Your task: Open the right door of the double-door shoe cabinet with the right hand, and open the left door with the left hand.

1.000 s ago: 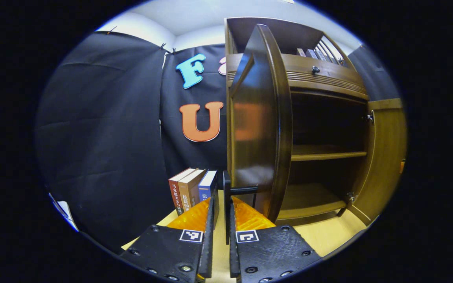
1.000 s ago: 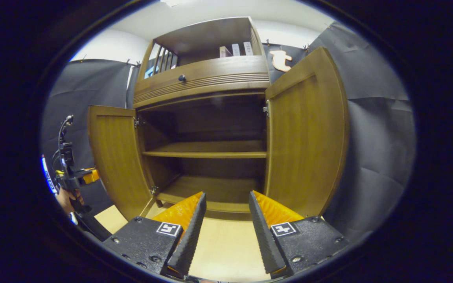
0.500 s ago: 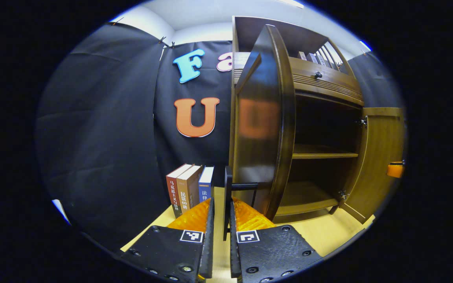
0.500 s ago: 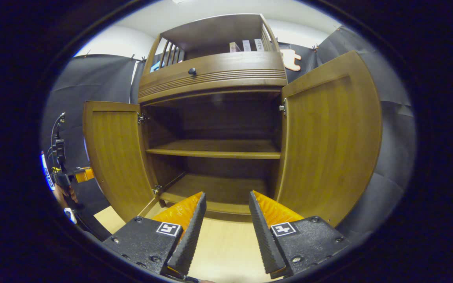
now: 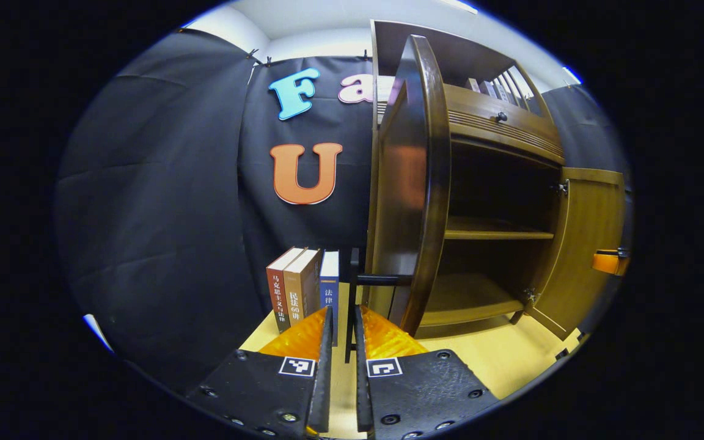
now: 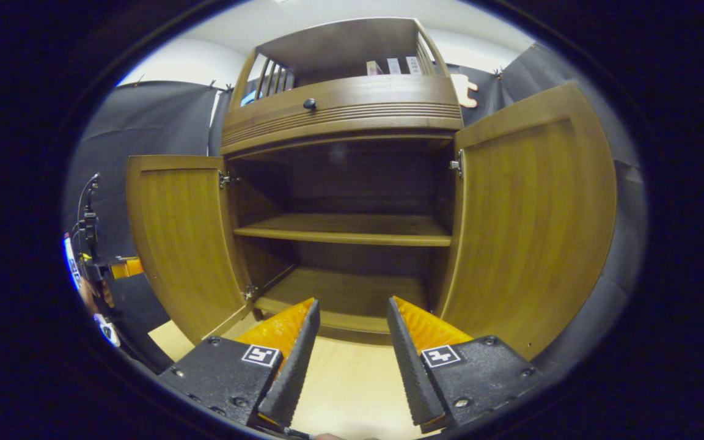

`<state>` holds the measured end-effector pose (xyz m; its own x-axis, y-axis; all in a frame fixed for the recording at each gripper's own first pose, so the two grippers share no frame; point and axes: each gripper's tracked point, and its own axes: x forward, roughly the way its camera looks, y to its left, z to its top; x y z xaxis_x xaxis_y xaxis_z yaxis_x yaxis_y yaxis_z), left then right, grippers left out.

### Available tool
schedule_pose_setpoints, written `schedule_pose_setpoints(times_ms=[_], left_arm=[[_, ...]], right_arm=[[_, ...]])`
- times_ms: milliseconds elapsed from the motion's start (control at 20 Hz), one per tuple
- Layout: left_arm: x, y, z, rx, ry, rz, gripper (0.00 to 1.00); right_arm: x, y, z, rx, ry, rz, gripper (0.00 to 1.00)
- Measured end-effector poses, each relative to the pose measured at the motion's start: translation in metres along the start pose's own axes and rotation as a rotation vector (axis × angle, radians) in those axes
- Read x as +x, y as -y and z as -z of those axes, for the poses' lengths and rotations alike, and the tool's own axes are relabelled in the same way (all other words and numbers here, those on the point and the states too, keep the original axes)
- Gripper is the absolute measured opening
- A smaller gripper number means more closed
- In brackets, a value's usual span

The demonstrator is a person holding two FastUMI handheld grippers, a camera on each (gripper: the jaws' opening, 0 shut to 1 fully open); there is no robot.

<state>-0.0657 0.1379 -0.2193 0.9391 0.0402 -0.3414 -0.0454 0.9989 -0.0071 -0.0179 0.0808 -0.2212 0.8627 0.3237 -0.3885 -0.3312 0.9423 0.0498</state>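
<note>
Wooden left door (image 5: 410,183) stands swung wide in the left gripper view, centre of the frame; the left tool (image 5: 341,342) at the bottom is closed on its dark handle (image 5: 352,287); three books (image 5: 303,292) stand just left of it on the worktop (image 5: 511,360). In the right gripper view the right tool (image 6: 347,342), bottom centre, is open and holds nothing; the right door (image 6: 532,214) is wide open at right; the shoe cabinet (image 6: 346,229) shows bare shelves.

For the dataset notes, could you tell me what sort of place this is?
Probably a staged recording booth: black cloth walls behind a wooden shoe cabinet and a row of books on a pale table.
</note>
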Motion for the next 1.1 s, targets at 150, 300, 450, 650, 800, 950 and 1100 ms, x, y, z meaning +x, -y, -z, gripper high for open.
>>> schedule_pose_setpoints(times_ms=[150,300,450,650,800,950,1100], left_arm=[[-0.007,-0.017,0.004,0.028,-0.011,-0.066,0.16],[-0.020,-0.029,0.001,0.030,-0.002,-0.143,0.16],[-0.030,-0.027,-0.012,0.036,0.039,-0.187,0.17],[-0.051,0.005,-0.031,0.027,0.061,-0.167,0.22],[-0.058,0.042,-0.054,0.038,0.112,-0.138,0.30],[-0.055,0.085,-0.078,0.021,0.167,-0.085,0.62],[-0.051,0.123,-0.107,0.010,0.216,-0.028,0.75]], right_arm=[[-0.004,0.005,-0.003,-0.002,0.011,0.002,0.75],[-0.007,0.008,-0.008,-0.005,0.023,0.001,0.76],[-0.010,0.013,-0.019,-0.003,0.049,0.002,0.76],[-0.018,0.017,-0.045,-0.011,0.117,0.009,0.72],[-0.025,0.020,-0.063,0.010,0.155,0.000,0.84],[-0.033,0.024,-0.078,-0.003,0.182,0.013,0.98],[-0.040,0.032,-0.094,-0.046,0.211,0.041,0.94]])
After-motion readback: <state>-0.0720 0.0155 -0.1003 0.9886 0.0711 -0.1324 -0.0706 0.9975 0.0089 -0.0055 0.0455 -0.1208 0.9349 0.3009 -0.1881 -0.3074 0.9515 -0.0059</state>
